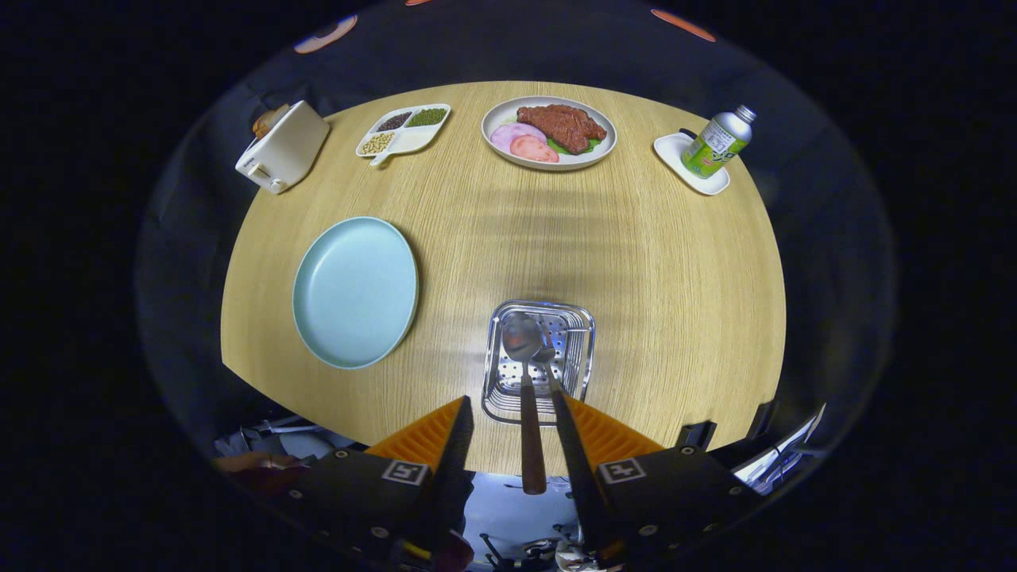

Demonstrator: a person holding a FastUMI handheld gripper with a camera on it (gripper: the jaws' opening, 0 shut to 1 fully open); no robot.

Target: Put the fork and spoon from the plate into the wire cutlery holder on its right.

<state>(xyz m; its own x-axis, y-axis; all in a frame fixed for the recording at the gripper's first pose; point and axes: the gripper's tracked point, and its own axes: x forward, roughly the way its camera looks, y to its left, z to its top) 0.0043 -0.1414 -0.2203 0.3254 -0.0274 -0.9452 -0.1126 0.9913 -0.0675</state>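
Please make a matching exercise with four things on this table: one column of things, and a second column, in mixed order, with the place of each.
Things:
1. spoon
2. light blue plate
3. bottle
4. toaster

Places:
A. on a small white dish
B. bowl end over the metal cutlery holder, handle between the open tongs
C. left of the divided snack tray
D. left of the cutlery holder, nothing on it

Pairs: 1-B, 2-D, 3-A, 4-C

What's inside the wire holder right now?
The wire holder holds a spoon and a second utensil's head beside it, partly covered, probably the fork. The open gripper straddles the spoon's handle. The blue plate is empty.
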